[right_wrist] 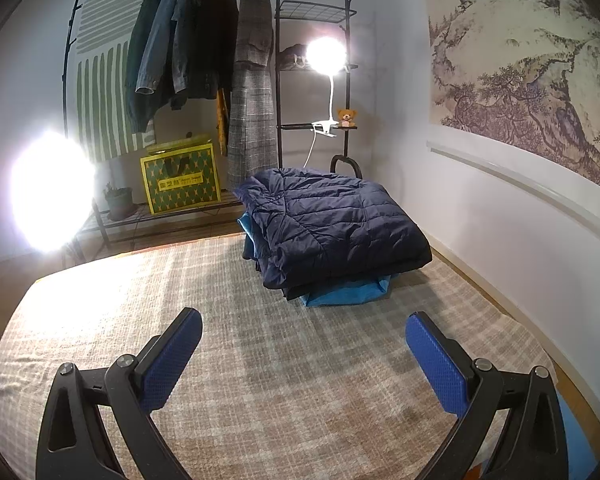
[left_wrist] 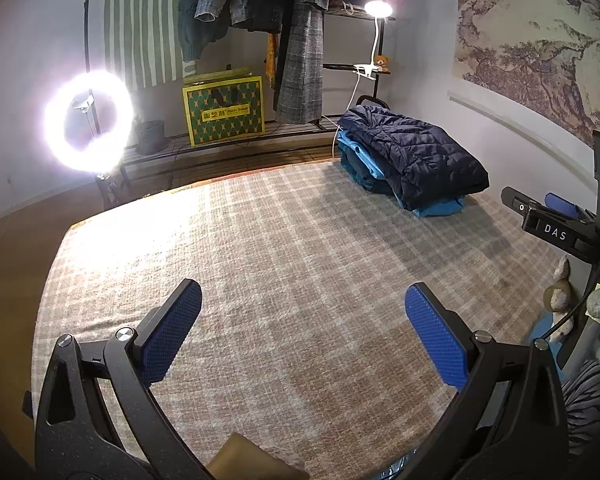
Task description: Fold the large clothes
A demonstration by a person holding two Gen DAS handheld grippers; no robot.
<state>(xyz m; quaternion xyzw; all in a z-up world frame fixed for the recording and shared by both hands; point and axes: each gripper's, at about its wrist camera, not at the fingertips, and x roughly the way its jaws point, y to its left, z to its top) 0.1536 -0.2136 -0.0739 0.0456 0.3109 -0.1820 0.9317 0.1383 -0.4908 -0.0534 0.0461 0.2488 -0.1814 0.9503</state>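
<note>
Both grippers hung above the checked blanket (left_wrist: 300, 248), and neither had hold of anything. The left gripper (left_wrist: 303, 330) had its blue-padded fingers (left_wrist: 172, 332) spread wide, with bare blanket showing between them. The right gripper (right_wrist: 303, 354) was the same: pads (right_wrist: 436, 364) far apart, nothing pinched.

The clothes sat at the far right of the blanket, close to the white wall. A dark navy puffer jacket (right_wrist: 332, 220) lay folded on top of the pile, and a folded blue garment (right_wrist: 348, 294) poked out from beneath it at the near edge. From the left wrist view the same pile (left_wrist: 412, 160) lay well away from the fingers, far and to the right. The right gripper was nearer to it, but apart from it all the same.

Behind the bed stood a black clothes rack (right_wrist: 278, 80) with dark jackets (right_wrist: 180, 52) and a grey checked coat (right_wrist: 252, 92) hanging on it. A yellow-and-green box (right_wrist: 180, 180) sat on its bottom shelf beside a small potted plant (right_wrist: 118, 200). A clip lamp (right_wrist: 326, 56) glowed on the rack's right side, with a little teddy bear (right_wrist: 346, 117) just beside its clamp. On the far left a ring light (left_wrist: 88, 120) blazed. A landscape painting (right_wrist: 520, 60) covered the right wall.
</note>
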